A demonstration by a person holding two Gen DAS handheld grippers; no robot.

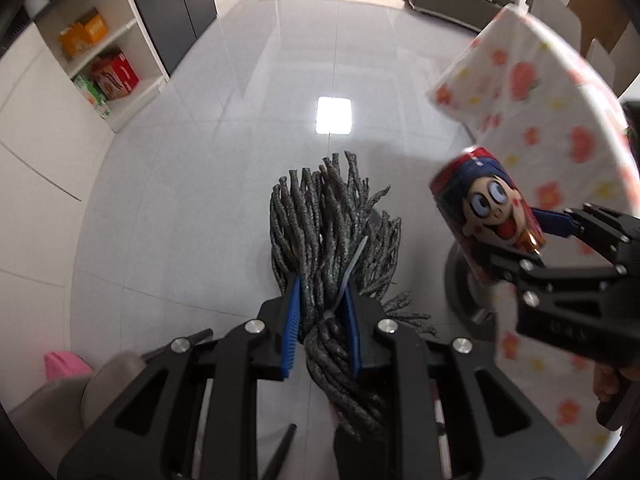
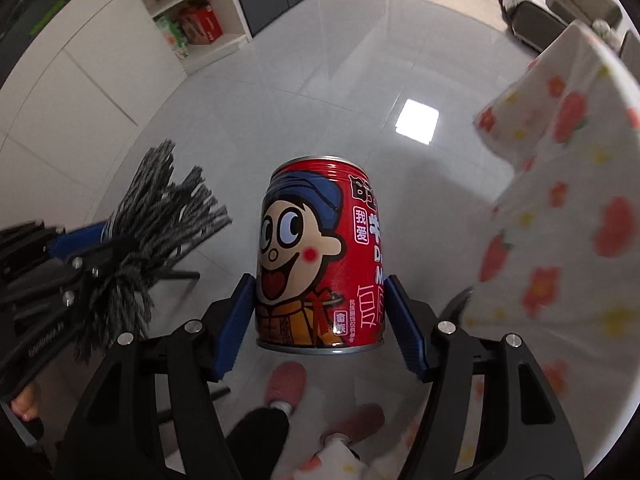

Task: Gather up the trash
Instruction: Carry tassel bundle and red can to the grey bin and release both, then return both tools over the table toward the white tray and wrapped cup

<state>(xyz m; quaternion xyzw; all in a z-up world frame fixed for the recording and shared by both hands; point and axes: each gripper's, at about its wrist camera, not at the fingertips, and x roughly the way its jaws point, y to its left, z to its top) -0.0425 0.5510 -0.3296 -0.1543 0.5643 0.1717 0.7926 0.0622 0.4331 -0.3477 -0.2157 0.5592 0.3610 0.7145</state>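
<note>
- I see the left tool (image 1: 322, 312) clenched on a bundle of grey cords (image 1: 332, 224); its blue pads press both sides of the bundle at a pale zip tie (image 1: 344, 284).
- The cord ends fan out ahead of the left tool's tips, clear of the floor (image 1: 200, 160); the bundle's other end trails back between the tool's arms.
- I see the right tool (image 2: 320, 312) grasping a red drink can (image 2: 316, 256) with a cartoon face on it; both blue pads sit flat against the lower half of the can's sides.
- The can stands upright along the right tool's fingers, with its top rim ahead of the tips and its base held in the air.
- In the left wrist view the right tool and can sit to the right of the left tool, near it but apart.
- A white cloth with pink flowers (image 2: 560, 208) hangs to the right of the right tool; I cannot tell what it covers.
- Below the right tool I see the person's pink slippers (image 2: 286, 384) on the glossy grey floor.
- Ahead and left of both tools stands a white shelf (image 1: 132, 24) holding orange and red boxes (image 1: 116, 74).
</note>
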